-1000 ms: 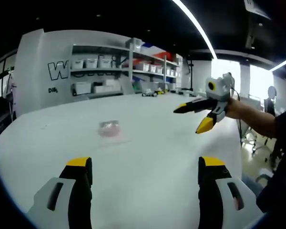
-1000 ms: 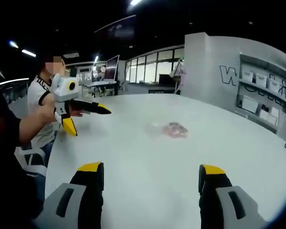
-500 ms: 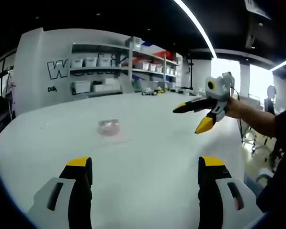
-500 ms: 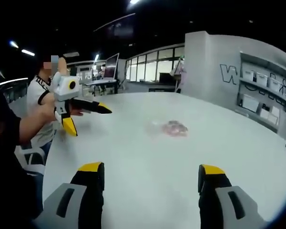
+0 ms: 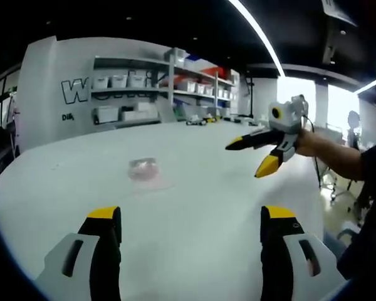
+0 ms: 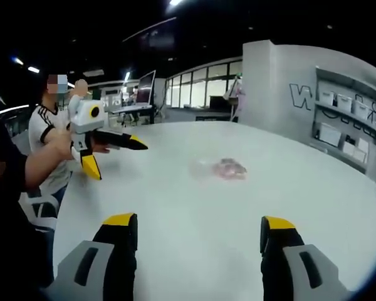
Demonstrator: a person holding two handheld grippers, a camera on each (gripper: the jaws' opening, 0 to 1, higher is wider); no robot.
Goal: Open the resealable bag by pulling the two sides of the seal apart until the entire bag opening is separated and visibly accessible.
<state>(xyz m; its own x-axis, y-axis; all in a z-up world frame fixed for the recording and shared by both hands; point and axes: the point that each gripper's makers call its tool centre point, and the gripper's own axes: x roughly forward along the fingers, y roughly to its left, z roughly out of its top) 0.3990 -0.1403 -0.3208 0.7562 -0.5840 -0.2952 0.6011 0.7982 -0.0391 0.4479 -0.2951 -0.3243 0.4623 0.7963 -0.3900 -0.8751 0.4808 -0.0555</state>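
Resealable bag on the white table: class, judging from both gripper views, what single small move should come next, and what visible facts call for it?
Probably bring both grippers forward and down toward the resealable bag. It lies flat on the white table, untouched, well ahead of both. The left gripper and right gripper both stand open and empty above the table, so neither side of the seal is held yet.

The bag [image 5: 143, 168] lies mid-table [image 5: 194, 213] — shelves [image 5: 156, 94] behind it, both grippers well short.

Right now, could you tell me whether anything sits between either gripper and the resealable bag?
Nothing visible does. The resealable bag lies alone on the white table, with bare tabletop between it and the open left gripper and open right gripper.
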